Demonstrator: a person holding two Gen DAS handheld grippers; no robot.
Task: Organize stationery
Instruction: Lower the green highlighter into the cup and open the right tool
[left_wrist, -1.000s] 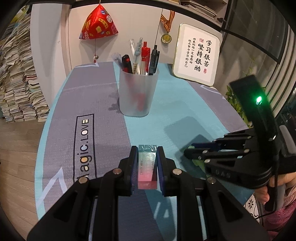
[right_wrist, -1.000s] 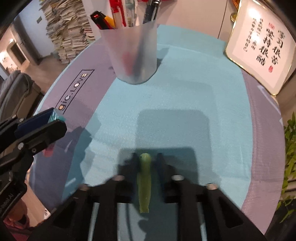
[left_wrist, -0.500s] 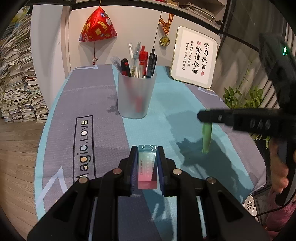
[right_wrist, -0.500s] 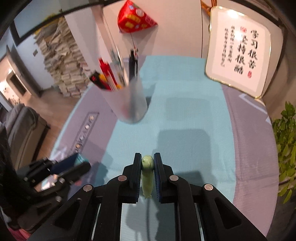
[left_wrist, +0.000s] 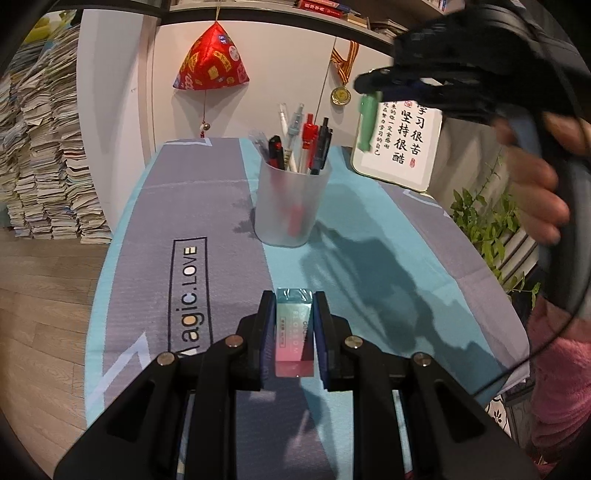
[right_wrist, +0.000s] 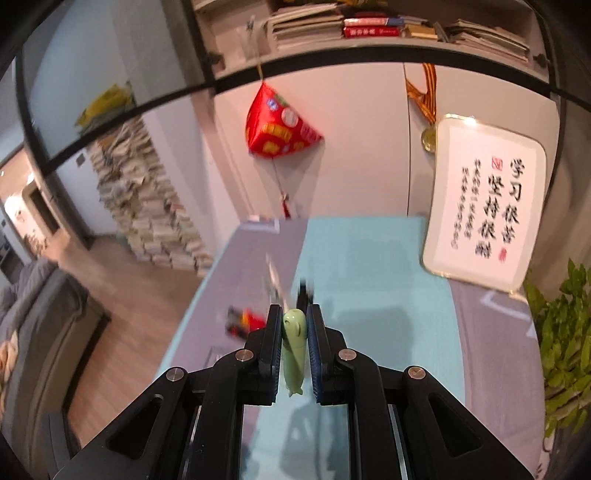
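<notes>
Right gripper (right_wrist: 294, 334) came up off the table (left_wrist: 369, 206) over the last second with the green pen (right_wrist: 294, 347) pinched between its pads. A second back it was low over the teal strip near the front edge. In the left wrist view it was now high, up and to the right of the pen cup (left_wrist: 291, 203), with the pen hanging down in front of the framed calligraphy sign (left_wrist: 406, 147). The right wrist view tilted up too: the cup's pens showed only as a blur just past the fingertips. Left gripper (left_wrist: 294, 332) barely moved, jaws clamped on the pink-and-teal eraser (left_wrist: 294, 328), held low over the mat near the "Magic.LOVE" print (left_wrist: 188, 291). The lift looked done and the carry to the cup underway. The pen wasn't over the rim yet; it needed to shift left toward the cup and drop in among the pens already there. The eraser was waiting, with no destination obvious.
</notes>
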